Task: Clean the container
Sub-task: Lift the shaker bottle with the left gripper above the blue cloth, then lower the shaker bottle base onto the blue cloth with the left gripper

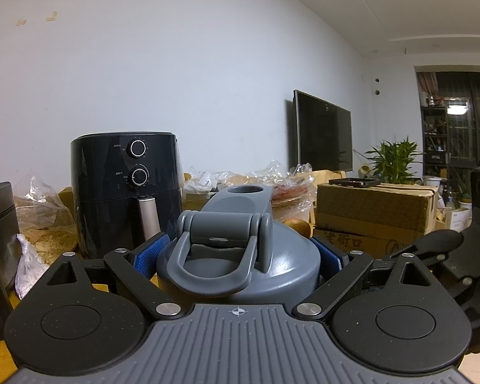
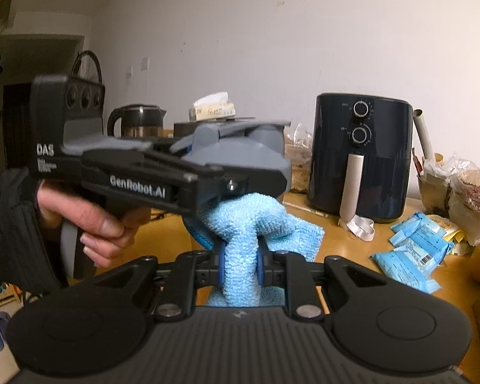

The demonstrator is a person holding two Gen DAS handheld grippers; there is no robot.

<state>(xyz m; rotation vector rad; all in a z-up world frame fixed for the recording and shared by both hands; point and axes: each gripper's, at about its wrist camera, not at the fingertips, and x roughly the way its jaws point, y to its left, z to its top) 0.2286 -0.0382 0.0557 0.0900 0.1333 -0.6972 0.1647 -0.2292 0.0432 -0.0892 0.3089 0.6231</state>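
Left wrist view first: our left gripper [image 1: 238, 256] has its blue pads pressed on either side of the grey container [image 1: 240, 256], gripping it just under the lid, so the thing sits right between the fingers and fills the middle of the shot. The lid's carry loop [image 1: 214, 272] hangs toward us and the spout cap is flipped up. No way to tell from here how much has been wiped. Beyond the gripper sits a black air fryer [image 1: 124, 188] to its left and a cardboard box [image 1: 374, 211] to its right, both well clear.

Right wrist view: our right gripper [image 2: 239, 264] is pinched nearly closed on a light blue cloth [image 2: 243, 240], which bunches up ahead of the fingers and presses against the container's [image 2: 240, 156] underside or lower side. The hand [image 2: 89, 220] holding the left tool crosses in front, hiding most of the body. We'd guess we're mid-wipe, with the lid and the rest of the body left to do. Snack packets [image 2: 412, 249] lie off to the right on the table [image 2: 345, 246], not in the way.
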